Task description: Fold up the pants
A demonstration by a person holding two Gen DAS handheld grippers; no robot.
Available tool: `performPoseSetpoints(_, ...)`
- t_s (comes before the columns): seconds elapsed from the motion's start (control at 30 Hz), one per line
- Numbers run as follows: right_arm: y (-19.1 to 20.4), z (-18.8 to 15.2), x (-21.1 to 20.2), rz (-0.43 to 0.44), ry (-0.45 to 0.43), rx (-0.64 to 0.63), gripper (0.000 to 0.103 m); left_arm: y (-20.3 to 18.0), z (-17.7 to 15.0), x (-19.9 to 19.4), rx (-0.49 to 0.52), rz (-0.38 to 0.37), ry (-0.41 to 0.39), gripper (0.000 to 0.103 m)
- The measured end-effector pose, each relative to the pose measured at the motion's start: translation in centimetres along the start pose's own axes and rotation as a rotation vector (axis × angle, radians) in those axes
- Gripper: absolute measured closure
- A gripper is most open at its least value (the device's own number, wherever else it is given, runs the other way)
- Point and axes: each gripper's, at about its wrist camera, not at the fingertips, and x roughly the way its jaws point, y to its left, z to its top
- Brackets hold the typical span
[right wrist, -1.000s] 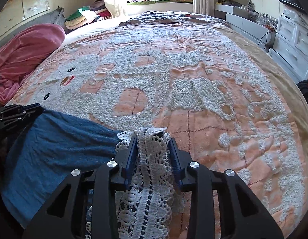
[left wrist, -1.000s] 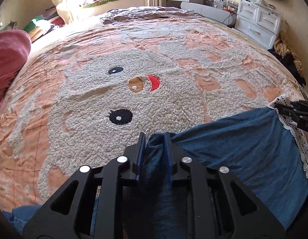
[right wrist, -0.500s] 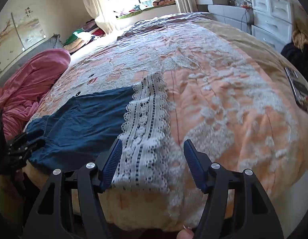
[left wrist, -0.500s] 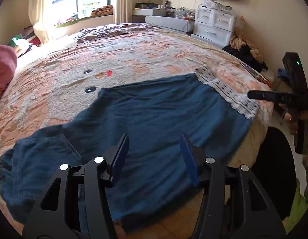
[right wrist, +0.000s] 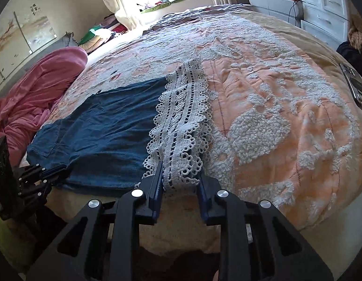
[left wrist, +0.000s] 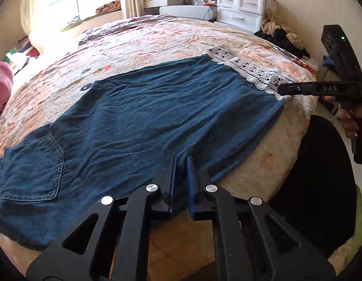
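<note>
Blue pants (left wrist: 145,121) lie flat across the bed, back pocket (left wrist: 33,168) at the left and white lace hem (left wrist: 251,72) at the right. My left gripper (left wrist: 181,161) is shut on a pinch of blue fabric at the pants' near edge. In the right wrist view the pants (right wrist: 106,126) stretch off to the left. My right gripper (right wrist: 179,171) is closing, and its pads press on the near end of the lace hem (right wrist: 181,121). Each gripper shows in the other's view: the right gripper (left wrist: 284,89) at the lace, the left gripper (right wrist: 38,173) at the blue edge.
The bed wears an orange and white fleecy cover (left wrist: 157,42); its near edge runs just under both grippers. A pink blanket (right wrist: 40,82) is heaped at the left. White drawers (left wrist: 239,14) and a pile of clothes (left wrist: 281,35) stand beyond the bed's right side. A hand (left wrist: 349,117) holds the right gripper.
Both grippers let go of the pants and drew back toward the bed's near edge. From wide open half a second ago, each has closed on the pants' near edge.
</note>
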Motion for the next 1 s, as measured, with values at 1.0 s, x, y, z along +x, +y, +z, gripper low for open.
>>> performPoseSetpoints(1.0, 2.1, -0.6, -3.3, -0.087, -0.083, -0.015, 0.040, 0.6, 0.5, -1.3, -0.138, -0.011, 0.026, 0.071)
